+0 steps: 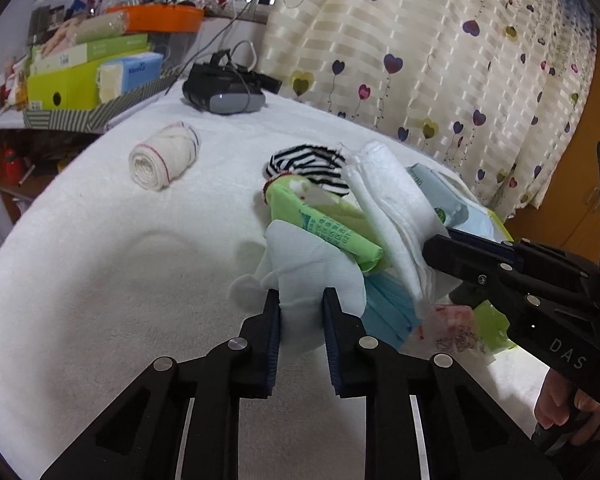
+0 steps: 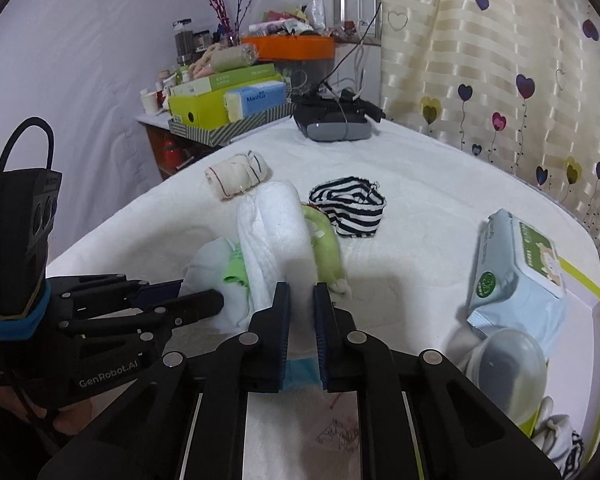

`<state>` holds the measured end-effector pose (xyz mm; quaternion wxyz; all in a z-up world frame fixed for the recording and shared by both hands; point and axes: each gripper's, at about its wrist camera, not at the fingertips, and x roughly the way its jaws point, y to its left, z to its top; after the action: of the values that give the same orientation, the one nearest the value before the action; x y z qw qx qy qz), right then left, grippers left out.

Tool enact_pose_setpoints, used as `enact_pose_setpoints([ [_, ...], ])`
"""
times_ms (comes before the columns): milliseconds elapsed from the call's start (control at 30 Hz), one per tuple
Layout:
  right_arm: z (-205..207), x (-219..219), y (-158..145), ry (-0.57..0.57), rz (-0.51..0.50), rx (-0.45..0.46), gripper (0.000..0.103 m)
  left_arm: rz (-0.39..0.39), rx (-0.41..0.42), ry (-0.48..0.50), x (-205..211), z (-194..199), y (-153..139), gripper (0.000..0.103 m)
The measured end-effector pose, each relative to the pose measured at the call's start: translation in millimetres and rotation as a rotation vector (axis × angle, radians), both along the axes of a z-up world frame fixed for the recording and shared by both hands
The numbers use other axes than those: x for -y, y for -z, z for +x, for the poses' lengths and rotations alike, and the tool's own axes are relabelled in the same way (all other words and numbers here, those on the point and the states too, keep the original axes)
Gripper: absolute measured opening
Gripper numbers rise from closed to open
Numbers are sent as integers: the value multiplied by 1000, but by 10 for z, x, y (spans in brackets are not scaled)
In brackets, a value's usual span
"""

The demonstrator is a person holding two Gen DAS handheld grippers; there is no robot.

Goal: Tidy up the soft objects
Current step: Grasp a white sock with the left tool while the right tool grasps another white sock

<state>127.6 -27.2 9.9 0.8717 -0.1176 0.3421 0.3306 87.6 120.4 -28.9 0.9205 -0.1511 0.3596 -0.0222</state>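
Left tool point(image 1: 301, 308) clamped on pale blue cloth point(image 1: 300, 268) beside green packet point(image 1: 332, 232). Right tool point(image 2: 302, 300) pinched narrow on folded white towel point(image 2: 276, 236). Both on white bed point(image 1: 100, 280).

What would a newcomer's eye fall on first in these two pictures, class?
The heap of soft things mid-table: the left gripper pinches a pale blue cloth, the right gripper a white folded towel. Behind lie a striped black-and-white cloth and a rolled cream cloth.
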Motion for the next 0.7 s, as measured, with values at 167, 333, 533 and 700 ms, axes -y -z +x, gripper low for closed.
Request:
enact_pose_setpoints([
  [167,-136,121,-102,12,43,23,12,26,36,-18,40,-161,-146,19],
  [333,-294,251,-176,24,75,37,12,47,63,-29,114,-305,-274,19],
  [533,-479,464,-279,53,105,65,12,69,102,-9,305,-432,-438,19],
  [700,-572,673,-348,91,127,86,12,83,125,20,513,-476,-539,19],
])
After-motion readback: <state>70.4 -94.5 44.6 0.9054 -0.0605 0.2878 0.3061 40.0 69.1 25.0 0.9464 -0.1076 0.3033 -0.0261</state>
